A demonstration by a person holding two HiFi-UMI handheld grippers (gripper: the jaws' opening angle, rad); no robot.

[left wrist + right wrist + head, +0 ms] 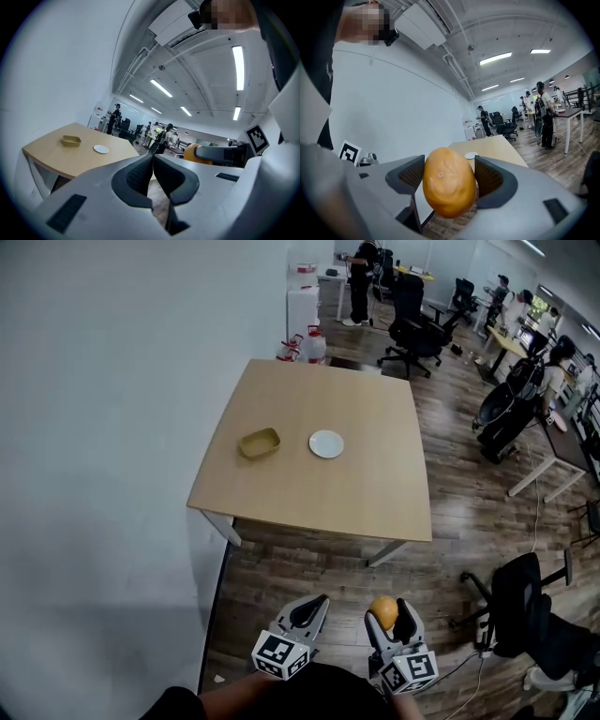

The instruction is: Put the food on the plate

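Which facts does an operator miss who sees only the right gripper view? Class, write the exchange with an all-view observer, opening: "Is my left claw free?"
Observer: Yes, the left claw is shut on nothing.
Operator: What shares the table with the white plate?
Observer: A yellow dish, left of the plate in the head view, apart from it.
Operator: Am I at the table yet?
Observer: No; the head view shows wooden floor between the table's near edge and the right claw holding the orange food.
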